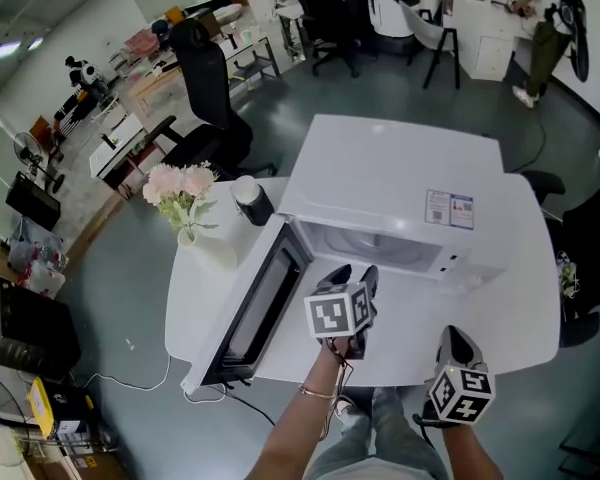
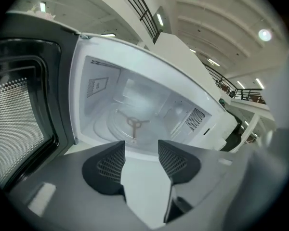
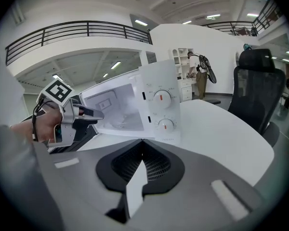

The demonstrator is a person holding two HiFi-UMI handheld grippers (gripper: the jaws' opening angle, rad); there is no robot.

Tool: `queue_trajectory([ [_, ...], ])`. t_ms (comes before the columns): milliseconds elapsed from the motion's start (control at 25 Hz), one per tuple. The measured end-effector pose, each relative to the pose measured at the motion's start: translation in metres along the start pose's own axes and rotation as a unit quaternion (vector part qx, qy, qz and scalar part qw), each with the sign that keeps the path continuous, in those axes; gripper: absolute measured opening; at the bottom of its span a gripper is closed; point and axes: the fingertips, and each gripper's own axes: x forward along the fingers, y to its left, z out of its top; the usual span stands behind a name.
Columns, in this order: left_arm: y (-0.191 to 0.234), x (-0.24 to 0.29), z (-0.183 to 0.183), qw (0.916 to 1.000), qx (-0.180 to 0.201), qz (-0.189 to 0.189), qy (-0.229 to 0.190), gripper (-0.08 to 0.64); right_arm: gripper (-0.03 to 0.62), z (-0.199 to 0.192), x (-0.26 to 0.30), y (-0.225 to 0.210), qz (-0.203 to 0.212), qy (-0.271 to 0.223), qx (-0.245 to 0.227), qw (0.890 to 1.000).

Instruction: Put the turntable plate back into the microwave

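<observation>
Looks steeply down from overhead on the microwave [image 1: 380, 183]. Peers close into it from left tool [image 1: 355, 272], farther back from right tool [image 1: 453, 335].

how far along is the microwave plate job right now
Done, it seems: a round clear plate lies over the three-armed hub inside the open microwave, though glass is hard to confirm. In hand: nothing; the left claw is open and empty, the right claw shut. Left: probably shutting the door.
</observation>
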Motion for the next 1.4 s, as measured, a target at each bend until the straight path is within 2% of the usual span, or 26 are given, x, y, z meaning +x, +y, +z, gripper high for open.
queue_trajectory([
  [320, -0.005, -0.055, 0.014, 0.9989, 0.023, 0.000, -0.040, 0.178, 0.011, 0.033, -0.010, 0.020, 0.015, -0.030, -0.020, 0.999],
  [520, -0.013, -0.079, 0.021, 0.9968, 0.061, -0.002, -0.053, 0.150, 0.011, 0.047, -0.020, 0.034, 0.032, -0.042, -0.034, 0.998],
  [680, -0.019, -0.101, 0.026, 0.9932, 0.086, 0.013, -0.077, 0.110, 0.011, 0.062, -0.030, 0.043, 0.044, -0.058, -0.037, 0.997],
  [760, -0.019, -0.112, 0.028, 0.9915, 0.086, 0.023, -0.095, 0.043, 0.011, 0.072, -0.034, 0.045, 0.051, -0.068, -0.037, 0.996],
  [1000, -0.016, -0.142, 0.035, 0.9871, 0.068, 0.035, -0.140, 0.000, 0.011, 0.102, -0.047, 0.052, 0.071, -0.097, -0.049, 0.992],
  [1240, -0.015, -0.167, 0.049, 0.9774, 0.068, 0.034, -0.197, -0.002, 0.011, 0.127, -0.055, 0.055, 0.072, -0.132, -0.066, 0.986],
  [1400, -0.015, -0.171, 0.050, 0.9755, 0.068, 0.039, -0.206, -0.002, 0.011, 0.133, -0.058, 0.052, 0.070, -0.141, -0.065, 0.985],
])
